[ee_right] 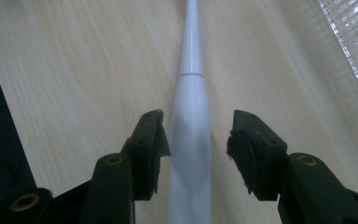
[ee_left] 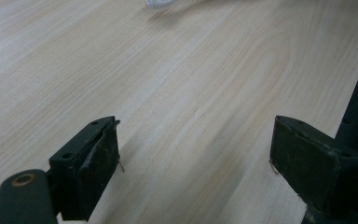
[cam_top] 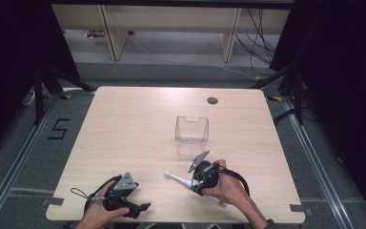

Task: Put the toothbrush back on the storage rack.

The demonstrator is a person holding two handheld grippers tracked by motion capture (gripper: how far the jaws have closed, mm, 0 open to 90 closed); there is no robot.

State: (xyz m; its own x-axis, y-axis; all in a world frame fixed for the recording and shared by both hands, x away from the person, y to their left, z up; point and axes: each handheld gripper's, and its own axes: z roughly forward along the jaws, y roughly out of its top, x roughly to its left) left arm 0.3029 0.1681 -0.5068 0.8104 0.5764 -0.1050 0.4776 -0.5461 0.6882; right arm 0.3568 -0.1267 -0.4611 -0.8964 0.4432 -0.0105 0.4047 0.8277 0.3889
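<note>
A white electric toothbrush (cam_top: pixel 178 179) lies flat on the wooden table (cam_top: pixel 138 124) near the front, its narrow head end pointing left and away. My right gripper (cam_top: pixel 194 183) is open, one jaw on each side of the thick handle. In the right gripper view the toothbrush (ee_right: pixel 191 126) runs straight up between the jaws; the left pad (ee_right: pixel 157 137) is almost touching it and the right pad stands apart. A clear plastic box (cam_top: pixel 191 129) stands upright just beyond. My left gripper (cam_top: pixel 141 209), near the front left, is open wide over bare wood (ee_left: pixel 196 93) with nothing in it.
A corner of the clear box (ee_right: pixel 354 42) shows at the upper right of the right gripper view. A round cable hole (cam_top: pixel 212 100) sits near the table's far edge. The table's front edge is close under both hands. Wooden shelving and cables lie on the floor beyond.
</note>
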